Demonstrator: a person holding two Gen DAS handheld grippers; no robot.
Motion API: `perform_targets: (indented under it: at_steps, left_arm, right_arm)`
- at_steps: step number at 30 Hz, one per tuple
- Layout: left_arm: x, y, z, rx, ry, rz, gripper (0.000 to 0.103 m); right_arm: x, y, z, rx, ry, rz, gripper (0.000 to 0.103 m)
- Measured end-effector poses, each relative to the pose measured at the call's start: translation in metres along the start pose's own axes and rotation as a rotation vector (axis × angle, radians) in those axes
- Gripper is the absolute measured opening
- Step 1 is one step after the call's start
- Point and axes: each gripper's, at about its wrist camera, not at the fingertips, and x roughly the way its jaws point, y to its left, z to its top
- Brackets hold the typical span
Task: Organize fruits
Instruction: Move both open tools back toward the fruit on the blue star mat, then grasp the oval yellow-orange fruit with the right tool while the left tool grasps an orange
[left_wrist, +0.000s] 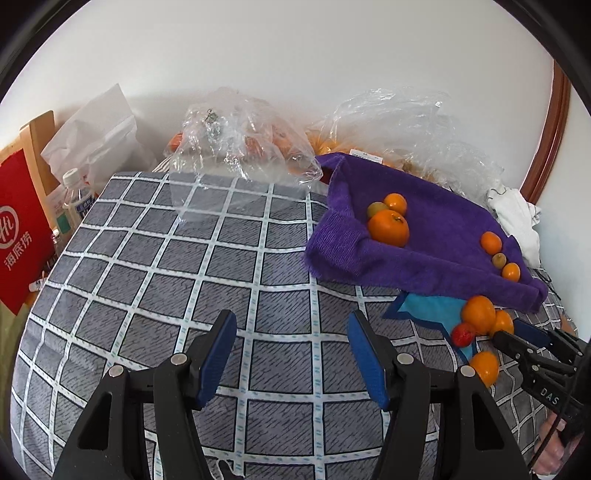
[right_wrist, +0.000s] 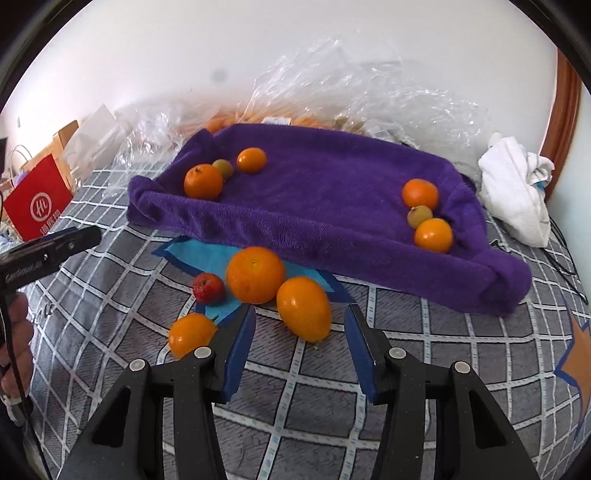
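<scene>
- left gripper: jaws apart, nothing between them, over checked bedcover.
- right gripper: jaws apart, gripping nothing, oval orange fruit just ahead.

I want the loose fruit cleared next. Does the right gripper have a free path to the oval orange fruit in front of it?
Probably yes: the right gripper is open and empty, the oval orange fruit lies just ahead of its fingertips, and nothing sits between them.

- A bed is covered by a grey checked sheet.
- A purple towel, four loose fruits, a white cloth and clear plastic bags are laid on it.
</scene>
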Motion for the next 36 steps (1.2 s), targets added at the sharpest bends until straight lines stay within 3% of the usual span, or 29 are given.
perform_targets:
  at_steps: [7, 11, 16, 21, 27, 31, 36]
  left_arm:
    - [0.003, 0.008, -0.005, -0.039, 0.010, -0.013, 0.060]
    - [0.005, 0.013, -0.006, -0.070, 0.019, -0.035, 0.059]
    - [0.004, 0.004, -0.007, -0.024, 0.016, -0.055, 0.059]
    - [0.004, 0.002, -0.006, -0.015, 0.021, -0.066, 0.059]
    - [0.005, 0.004, -0.006, -0.028, 0.032, -0.054, 0.058]
    - [-0.004, -0.014, -0.011, 0.025, 0.022, -0.044, 0.058]
    - [-0.023, -0.067, -0.023, 0.146, 0.024, -0.132, 0.058]
  right_arm:
    - [0.018, -0.005, 0.005, 0.018, 0.037, 0.020, 0.034]
    - [0.018, -0.008, 0.002, 0.027, 0.024, 0.031, 0.033]
    - [0.009, -0.019, -0.002, 0.042, 0.022, 0.029, 0.033]
    - [-0.004, -0.047, -0.016, 0.043, 0.013, -0.028, 0.033]
    - [-0.011, -0.098, -0.030, 0.162, 0.025, -0.050, 0.033]
    - [-0.014, -0.111, -0.035, 0.160, 0.024, -0.102, 0.033]
    - [-0.022, -0.115, -0.043, 0.129, 0.017, -0.127, 0.033]
